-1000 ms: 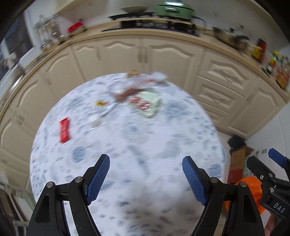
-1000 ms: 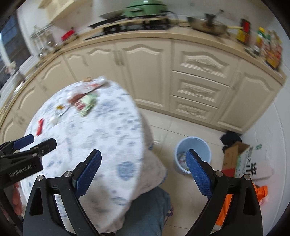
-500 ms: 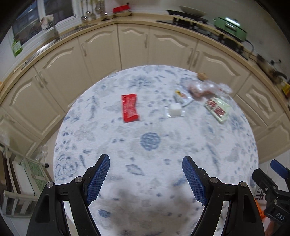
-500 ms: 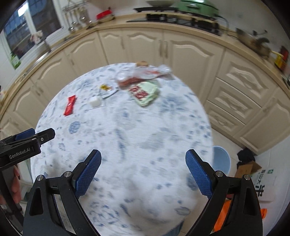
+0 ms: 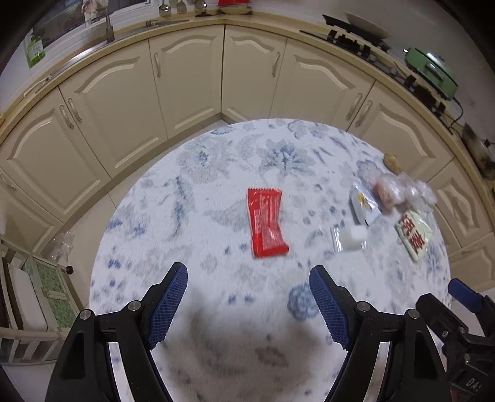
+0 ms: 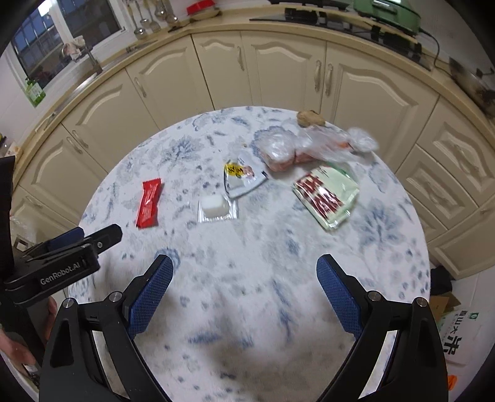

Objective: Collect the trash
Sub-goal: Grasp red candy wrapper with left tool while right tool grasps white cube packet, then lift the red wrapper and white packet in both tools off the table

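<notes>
A round table (image 5: 216, 198) with a blue-flowered white cloth holds trash. A red snack wrapper (image 5: 266, 222) lies just ahead of my open, empty left gripper (image 5: 247, 278); it also shows in the right wrist view (image 6: 150, 204). Further right lie a clear pack with a white block (image 6: 215, 207), a white and yellow sachet (image 6: 241, 176), a green and red packet (image 6: 328, 194), a crumpled clear bag (image 6: 309, 147) and a brown lump (image 6: 307, 119). My right gripper (image 6: 244, 272) is open and empty over the table's near half.
Cream kitchen cabinets (image 5: 185, 80) curve round behind the table, with a hob and green pot (image 6: 386, 7) on the counter. A cardboard box and printed bag (image 6: 454, 327) sit on the floor at right. A rack (image 5: 34, 284) stands left of the table.
Both grippers have swung left and closer to the table. The red wrapper now lies centred ahead of the left gripper. The blue bin has left the right view. Both jaws stay open.
</notes>
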A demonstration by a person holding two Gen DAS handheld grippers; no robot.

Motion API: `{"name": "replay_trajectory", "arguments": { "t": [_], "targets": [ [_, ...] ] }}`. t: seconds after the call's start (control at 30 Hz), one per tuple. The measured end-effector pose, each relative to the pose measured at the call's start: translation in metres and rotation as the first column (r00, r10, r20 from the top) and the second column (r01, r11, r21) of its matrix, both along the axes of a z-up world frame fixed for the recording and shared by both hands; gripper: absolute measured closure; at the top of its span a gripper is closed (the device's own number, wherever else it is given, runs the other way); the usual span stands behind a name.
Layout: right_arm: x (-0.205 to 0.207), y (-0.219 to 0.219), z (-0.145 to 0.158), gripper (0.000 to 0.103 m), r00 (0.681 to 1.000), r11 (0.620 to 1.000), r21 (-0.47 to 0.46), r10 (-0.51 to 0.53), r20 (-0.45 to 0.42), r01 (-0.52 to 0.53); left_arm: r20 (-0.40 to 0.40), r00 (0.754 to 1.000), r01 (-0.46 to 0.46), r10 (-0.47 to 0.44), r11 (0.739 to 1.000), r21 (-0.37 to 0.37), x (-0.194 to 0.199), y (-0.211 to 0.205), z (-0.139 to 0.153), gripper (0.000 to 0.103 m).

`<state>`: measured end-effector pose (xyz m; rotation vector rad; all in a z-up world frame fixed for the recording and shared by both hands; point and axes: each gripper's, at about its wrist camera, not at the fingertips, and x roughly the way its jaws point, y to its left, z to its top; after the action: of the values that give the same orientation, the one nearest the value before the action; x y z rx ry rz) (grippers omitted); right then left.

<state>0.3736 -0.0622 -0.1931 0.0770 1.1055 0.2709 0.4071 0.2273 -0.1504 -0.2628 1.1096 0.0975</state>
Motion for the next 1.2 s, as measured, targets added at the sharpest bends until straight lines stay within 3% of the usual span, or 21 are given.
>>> {"name": "replay_trajectory", "arguments": {
  "t": [0.13, 0.2, 0.37, 0.4, 0.43, 0.57, 0.63, 0.77, 0.83, 1.13, 1.2],
  "targets": [
    [0.027, 0.011, -0.009, 0.007, 1.000, 1.000, -0.014, 0.000, -0.022, 0.000, -0.029, 1.000, -0.001, 0.001, 1.000, -0.023, 0.033, 0.000, -0.020, 0.038],
    [0.040, 0.014, -0.014, 0.008, 0.999, 1.000, -0.012, -0.002, -0.034, 0.002, -0.055, 0.998, -0.002, 0.000, 1.000, -0.026, 0.047, 0.001, -0.032, 0.051],
    [0.067, 0.019, -0.031, 0.008, 0.997, 1.000, 0.001, -0.003, -0.083, 0.003, -0.105, 0.995, -0.005, 0.000, 0.999, -0.046, 0.068, 0.000, -0.063, 0.067],
    [0.072, 0.022, -0.035, 0.008, 0.995, 1.000, 0.004, 0.007, -0.095, -0.007, -0.071, 0.997, -0.003, 0.000, 1.000, -0.031, 0.069, -0.001, -0.063, 0.083],
    [0.074, 0.023, -0.037, 0.009, 0.995, 1.000, 0.004, 0.012, -0.102, -0.012, -0.073, 0.997, 0.007, -0.009, 0.999, -0.036, 0.070, -0.002, -0.065, 0.087],
    [0.084, 0.038, -0.049, 0.019, 0.990, 0.999, 0.004, 0.046, -0.136, -0.046, -0.070, 0.997, 0.005, -0.012, 0.996, -0.093, 0.071, 0.006, -0.068, 0.089],
    [0.086, 0.047, -0.055, 0.038, 0.985, 0.997, 0.013, 0.071, -0.156, -0.070, -0.068, 0.998, -0.002, -0.005, 0.996, -0.094, 0.070, 0.010, -0.069, 0.089],
    [0.092, 0.065, -0.065, 0.053, 0.981, 0.994, -0.001, 0.107, -0.163, -0.109, -0.055, 0.998, -0.012, 0.009, 0.998, -0.059, 0.065, 0.012, -0.064, 0.090],
    [0.091, 0.069, -0.065, 0.074, 0.986, 0.993, -0.042, 0.101, -0.130, -0.107, -0.057, 0.998, -0.011, 0.008, 0.998, -0.062, 0.063, 0.012, -0.062, 0.091],
    [0.084, 0.053, -0.053, 0.074, 0.986, 0.993, 0.005, 0.114, -0.125, -0.114, -0.035, 0.999, 0.009, -0.010, 0.999, -0.037, 0.052, 0.003, -0.045, 0.093],
    [0.080, 0.048, -0.048, 0.074, 0.987, 0.994, 0.008, 0.114, -0.114, -0.113, -0.032, 0.999, 0.017, -0.018, 0.999, -0.029, 0.049, -0.001, -0.042, 0.099]
  ]
}}
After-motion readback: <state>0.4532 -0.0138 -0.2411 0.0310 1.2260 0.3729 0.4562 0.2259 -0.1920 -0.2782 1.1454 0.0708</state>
